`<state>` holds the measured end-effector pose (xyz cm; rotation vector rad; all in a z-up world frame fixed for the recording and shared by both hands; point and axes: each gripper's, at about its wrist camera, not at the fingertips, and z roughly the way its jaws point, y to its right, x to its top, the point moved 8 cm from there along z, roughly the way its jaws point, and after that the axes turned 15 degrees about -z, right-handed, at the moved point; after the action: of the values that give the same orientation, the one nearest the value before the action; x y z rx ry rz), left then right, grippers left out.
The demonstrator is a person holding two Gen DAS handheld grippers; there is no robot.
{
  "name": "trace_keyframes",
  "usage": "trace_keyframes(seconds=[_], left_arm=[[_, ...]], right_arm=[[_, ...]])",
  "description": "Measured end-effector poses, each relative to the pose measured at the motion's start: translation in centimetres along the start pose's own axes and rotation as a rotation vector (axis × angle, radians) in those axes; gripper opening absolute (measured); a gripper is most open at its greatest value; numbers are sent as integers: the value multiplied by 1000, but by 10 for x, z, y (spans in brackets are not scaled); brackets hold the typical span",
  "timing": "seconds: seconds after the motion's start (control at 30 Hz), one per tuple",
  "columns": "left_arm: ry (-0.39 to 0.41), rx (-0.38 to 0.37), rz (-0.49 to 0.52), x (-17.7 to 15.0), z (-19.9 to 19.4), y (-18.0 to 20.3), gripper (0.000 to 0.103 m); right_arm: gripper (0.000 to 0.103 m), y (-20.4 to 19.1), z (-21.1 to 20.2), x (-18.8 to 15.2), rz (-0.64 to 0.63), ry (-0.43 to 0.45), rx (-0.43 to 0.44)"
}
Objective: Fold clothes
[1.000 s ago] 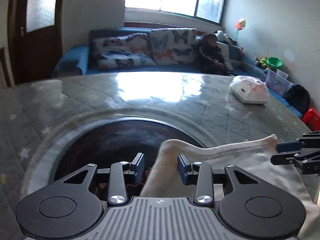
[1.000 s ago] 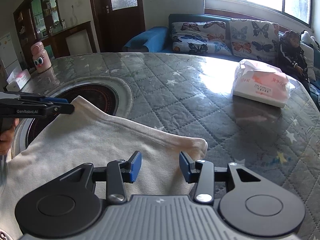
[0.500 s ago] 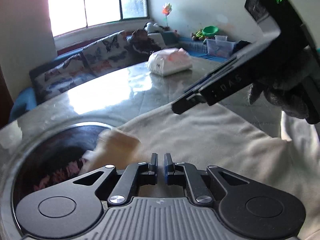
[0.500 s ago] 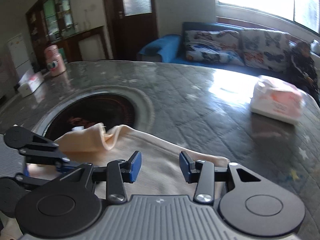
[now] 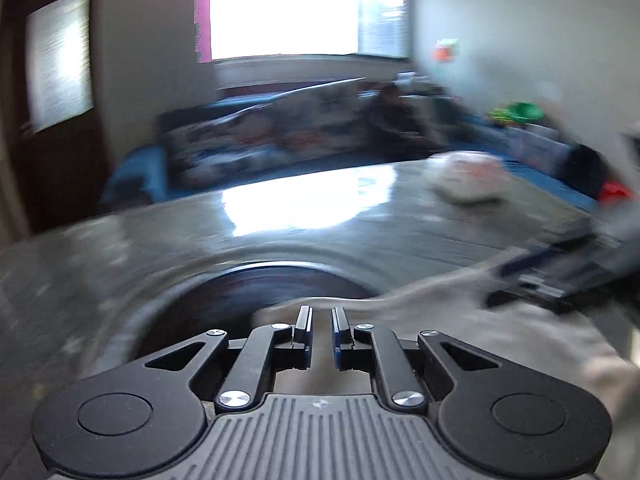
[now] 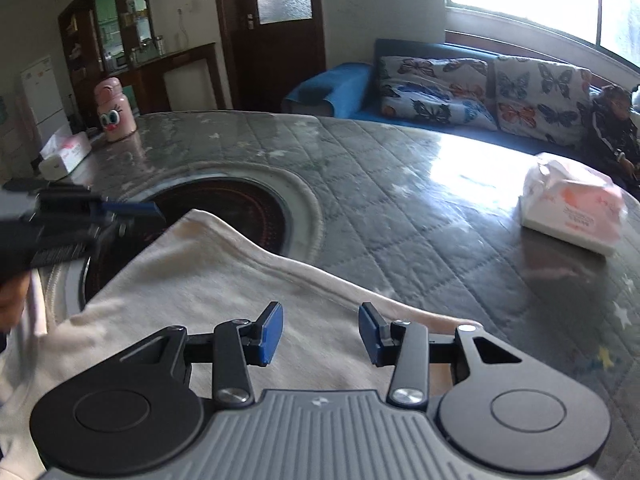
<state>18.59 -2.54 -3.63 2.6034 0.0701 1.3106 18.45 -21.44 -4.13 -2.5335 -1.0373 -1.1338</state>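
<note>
A cream garment (image 6: 224,292) lies spread on the quilted grey table (image 6: 400,184), its far corner reaching onto the dark round inset (image 6: 240,216). My right gripper (image 6: 320,312) hovers open over the garment's near part, nothing between its blue pads. My left gripper (image 6: 156,212) sits just left of that far corner, apart from the cloth. In the blurred left wrist view the left gripper (image 5: 321,312) shows a narrow gap; its jaws are opening, with no cloth pinched between them. The garment (image 5: 500,344) runs off to the right under the right gripper (image 5: 496,286).
A plastic-wrapped tissue pack (image 6: 572,212) lies on the table's right side. A pink bottle (image 6: 112,110) and a tissue box (image 6: 66,156) stand at the far left edge. Beyond the table a person (image 6: 612,128) sits on a blue sofa with butterfly cushions.
Half a second ago the left gripper was shut on the bunched, lifted corner. Now that corner lies flat, the left gripper has swung back to the left and its jaws have parted slightly.
</note>
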Motion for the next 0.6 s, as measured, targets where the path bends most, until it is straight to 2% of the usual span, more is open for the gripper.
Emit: trace_keyframes(seconds=[0.13, 0.4, 0.6], left_arm=[[-64, 56, -53, -1, 23, -16, 17], [-55, 129, 51, -11, 30, -22, 18], [-35, 166, 100, -12, 32, -23, 20]], right_arm=[[45, 13, -4, -13, 32, -18, -34], [45, 47, -14, -39, 131, -35, -107], [42, 51, -10, -38, 89, -50, -153]])
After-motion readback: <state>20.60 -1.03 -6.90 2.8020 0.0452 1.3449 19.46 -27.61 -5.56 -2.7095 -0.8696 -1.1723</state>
